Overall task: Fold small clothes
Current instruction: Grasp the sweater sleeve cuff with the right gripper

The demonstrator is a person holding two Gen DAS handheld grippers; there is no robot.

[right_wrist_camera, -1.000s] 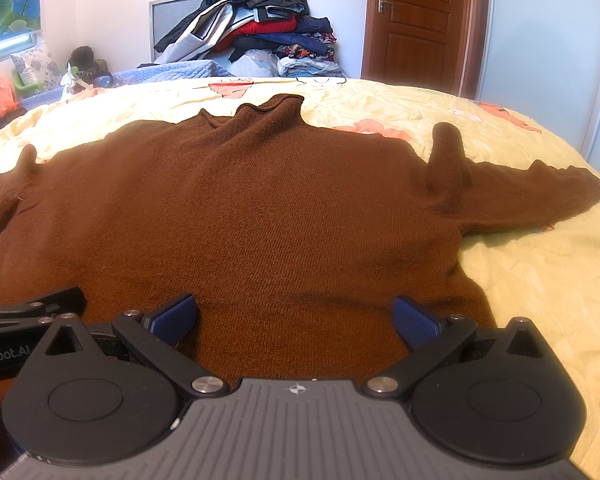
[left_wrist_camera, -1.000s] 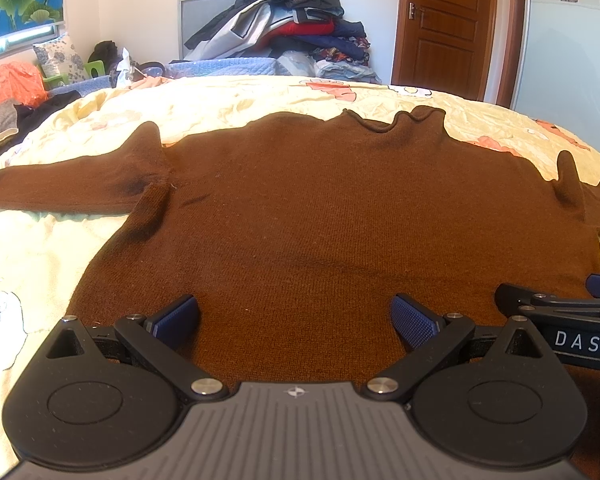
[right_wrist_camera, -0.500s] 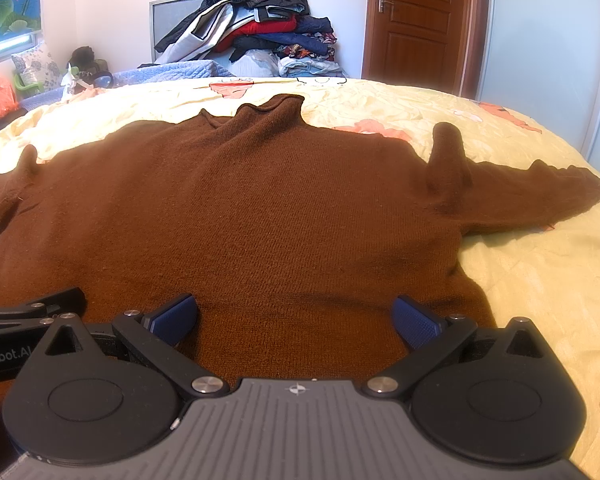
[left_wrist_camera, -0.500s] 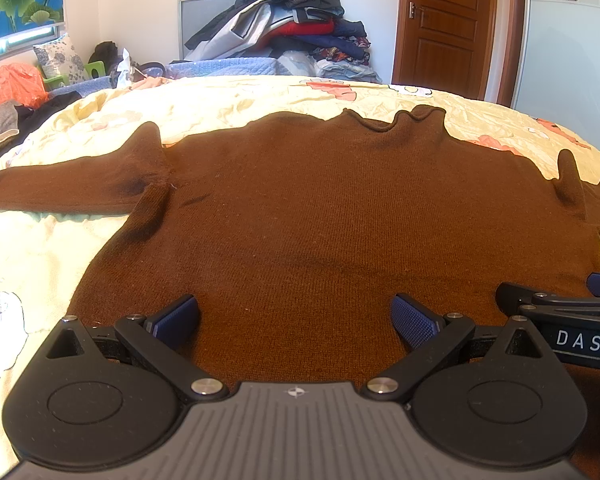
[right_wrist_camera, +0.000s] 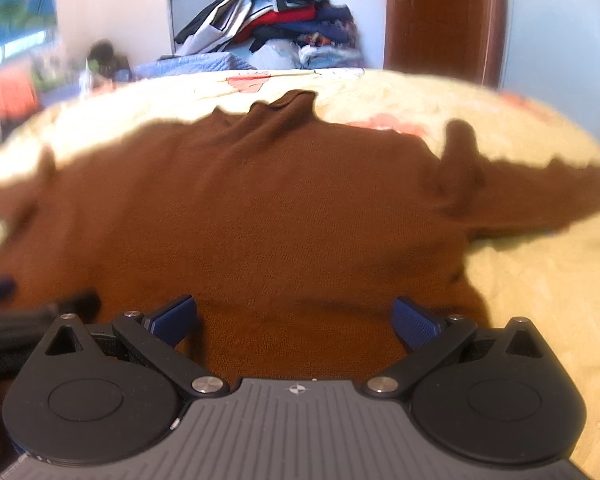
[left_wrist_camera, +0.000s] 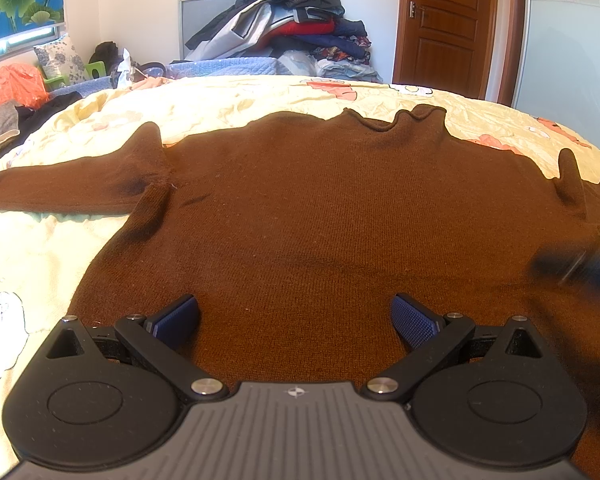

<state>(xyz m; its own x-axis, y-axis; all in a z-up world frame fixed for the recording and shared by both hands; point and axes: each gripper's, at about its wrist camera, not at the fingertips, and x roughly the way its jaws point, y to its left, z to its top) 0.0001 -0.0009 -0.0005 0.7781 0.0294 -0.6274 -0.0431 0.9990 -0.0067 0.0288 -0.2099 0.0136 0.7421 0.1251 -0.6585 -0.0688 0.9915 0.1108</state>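
Right wrist view smeared all over. Brown sweater (right_wrist_camera: 284, 208) soft-edged there, left sleeve end cut by frame edge. Left gripper (right_wrist_camera: 20, 312) just dark blur at left edge, jaws unreadable. In left wrist view, right gripper (left_wrist_camera: 576, 266) blurred streak at right edge, sweater hem hidden behind gripper body.

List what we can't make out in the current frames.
- Sweater hem: both views, hidden behind the gripper bodies.
- Left sleeve cuff: left wrist view, cut off by the frame's left edge.
- Right gripper: left wrist view, only a motion-blurred smear; its own view shows jaws wide apart.
- Left gripper: right wrist view, blurred at the frame edge.
- Far clothes pile and bedspread print: right wrist view, motion blur.
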